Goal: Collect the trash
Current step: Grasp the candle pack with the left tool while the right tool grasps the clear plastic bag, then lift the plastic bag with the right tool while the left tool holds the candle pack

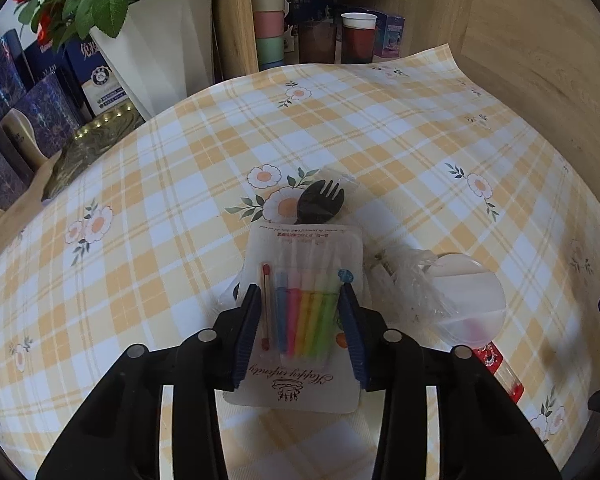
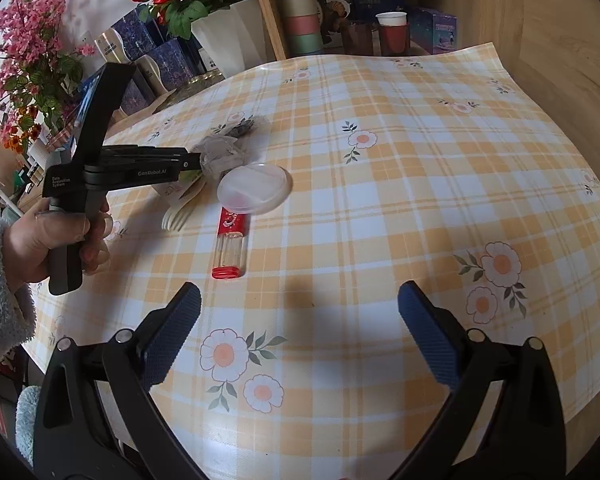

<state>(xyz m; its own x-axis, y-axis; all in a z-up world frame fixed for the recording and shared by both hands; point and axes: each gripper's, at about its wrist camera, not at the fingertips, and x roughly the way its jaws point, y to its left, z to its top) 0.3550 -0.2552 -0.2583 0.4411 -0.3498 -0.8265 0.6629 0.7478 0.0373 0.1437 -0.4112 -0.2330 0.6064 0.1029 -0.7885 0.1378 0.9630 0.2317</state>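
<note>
**Candle pack between my left pads, right gripper empty**

Far left, beyond the edge of the checked tablecloth [image 1: 148, 184], stand blue boxes [image 1: 48, 108] and a white vase [image 1: 156, 48] of red flowers. My left gripper [image 1: 300, 300] sits over the middle of the cloth, pointing steeply down, its two blue pads closed in against the two sides of a flat clear pack of coloured birthday candles [image 1: 302, 316]; the pack lies on the cloth and I cannot tell whether it has been lifted at all. A black plastic fork [image 1: 322, 200] in a clear sleeve pokes out from under the pack's far end. Just to the right lies a crumpled clear wrapper [image 1: 412, 280], touching a round translucent lid [image 1: 470, 304], and beside that a small clear tube with a red cap [image 2: 230, 246]. A white plastic fork [image 2: 184, 210] rests near the tube. Further right, my right gripper [image 2: 300, 300] hangs above bare cloth with its jaws spread wide and nothing between them.
</note>
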